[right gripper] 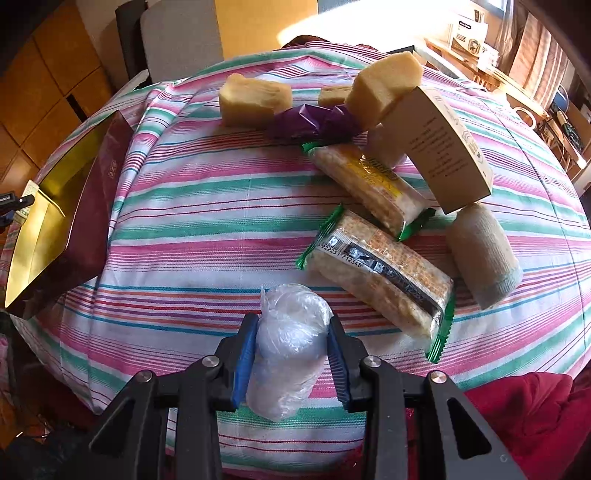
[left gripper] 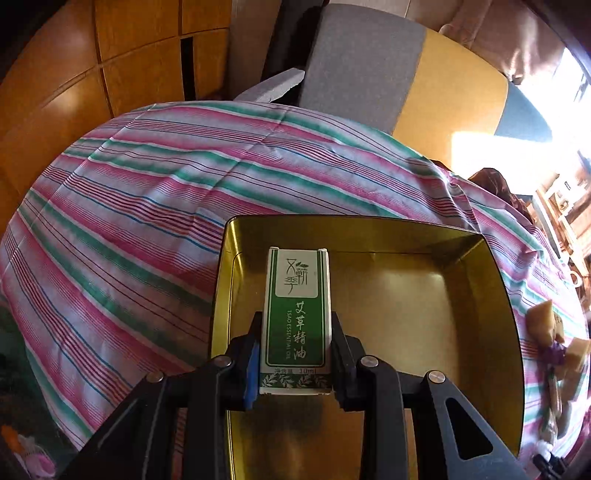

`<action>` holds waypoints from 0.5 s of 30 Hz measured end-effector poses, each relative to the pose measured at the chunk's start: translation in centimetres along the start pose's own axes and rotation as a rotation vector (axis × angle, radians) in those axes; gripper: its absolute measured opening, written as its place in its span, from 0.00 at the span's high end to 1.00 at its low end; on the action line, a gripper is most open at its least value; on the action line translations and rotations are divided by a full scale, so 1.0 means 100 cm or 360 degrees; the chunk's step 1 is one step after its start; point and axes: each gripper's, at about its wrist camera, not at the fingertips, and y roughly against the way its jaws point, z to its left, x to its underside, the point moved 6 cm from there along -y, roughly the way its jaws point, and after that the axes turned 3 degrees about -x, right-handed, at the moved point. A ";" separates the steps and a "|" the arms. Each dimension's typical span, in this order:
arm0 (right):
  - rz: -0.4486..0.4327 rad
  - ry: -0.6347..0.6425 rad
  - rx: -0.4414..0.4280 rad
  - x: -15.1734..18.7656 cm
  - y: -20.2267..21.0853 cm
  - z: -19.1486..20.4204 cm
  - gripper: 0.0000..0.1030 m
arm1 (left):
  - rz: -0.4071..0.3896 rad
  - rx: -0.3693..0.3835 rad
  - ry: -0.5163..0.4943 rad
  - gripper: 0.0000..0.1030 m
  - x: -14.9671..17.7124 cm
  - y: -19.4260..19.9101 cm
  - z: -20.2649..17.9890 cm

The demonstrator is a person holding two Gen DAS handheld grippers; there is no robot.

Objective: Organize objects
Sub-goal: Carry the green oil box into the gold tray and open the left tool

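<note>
My left gripper (left gripper: 295,325) is shut on a green and white essential-oil box (left gripper: 297,314), held over the gold inside of an open tin box (left gripper: 476,280). In the right wrist view my right gripper (right gripper: 291,328) is shut on a white roll wrapped in clear plastic (right gripper: 290,343), low over the striped tablecloth (right gripper: 207,206). That tin box (right gripper: 48,221) stands at the far left there, dark red outside. Beyond the roll lie two cracker packs (right gripper: 380,277) (right gripper: 369,184), a grey bandage roll (right gripper: 480,251), a tan carton (right gripper: 443,147), yellow sponge blocks (right gripper: 255,98) and a purple wrapper (right gripper: 314,120).
A grey and yellow chair (left gripper: 369,66) stands behind the table, and wooden cabinets (left gripper: 92,66) fill the left. Red cloth (right gripper: 524,413) lies at the table's near right edge. Shelves with boxes (right gripper: 472,33) are at the far right. Bare striped cloth lies between tin and cracker packs.
</note>
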 end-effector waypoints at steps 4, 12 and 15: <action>-0.0005 0.0016 -0.0001 -0.001 0.000 0.003 0.65 | 0.0016 -0.0096 -0.0022 0.70 -0.010 -0.020 -0.005; -0.0001 0.0082 0.0028 0.003 -0.001 0.005 0.65 | -0.0058 -0.0255 -0.0079 0.69 -0.023 -0.030 -0.003; 0.0002 0.0091 0.0040 0.002 -0.002 0.005 0.65 | -0.0062 -0.0278 -0.0093 0.69 -0.023 -0.031 0.001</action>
